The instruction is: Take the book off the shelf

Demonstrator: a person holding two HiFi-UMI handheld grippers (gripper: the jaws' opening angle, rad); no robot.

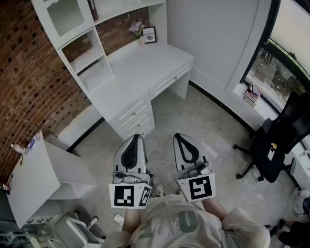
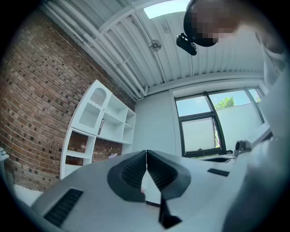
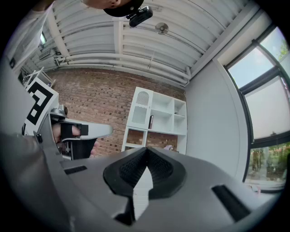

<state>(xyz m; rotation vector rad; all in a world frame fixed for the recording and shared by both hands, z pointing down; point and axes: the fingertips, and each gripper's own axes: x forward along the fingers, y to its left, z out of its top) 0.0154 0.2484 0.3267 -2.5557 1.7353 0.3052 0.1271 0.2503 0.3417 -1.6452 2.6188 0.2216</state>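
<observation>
The book (image 1: 92,9) is a dark, thin volume standing upright in an upper compartment of the white shelf unit (image 1: 80,46) against the brick wall. It also shows as a dark sliver in the left gripper view (image 2: 101,126) and in the right gripper view (image 3: 151,121). Both grippers are held side by side close to the person's body, far from the shelf. The left gripper (image 1: 137,137) (image 2: 146,152) is shut with nothing between its jaws. The right gripper (image 1: 178,136) (image 3: 146,150) is likewise shut and empty.
A white desk (image 1: 145,68) with drawers (image 1: 133,117) joins the shelf unit; a picture frame (image 1: 149,34) and flowers (image 1: 136,27) stand at its back. A black office chair (image 1: 278,140) is at the right, a small white table (image 1: 36,177) at the left, stacked books (image 1: 252,95) by the window.
</observation>
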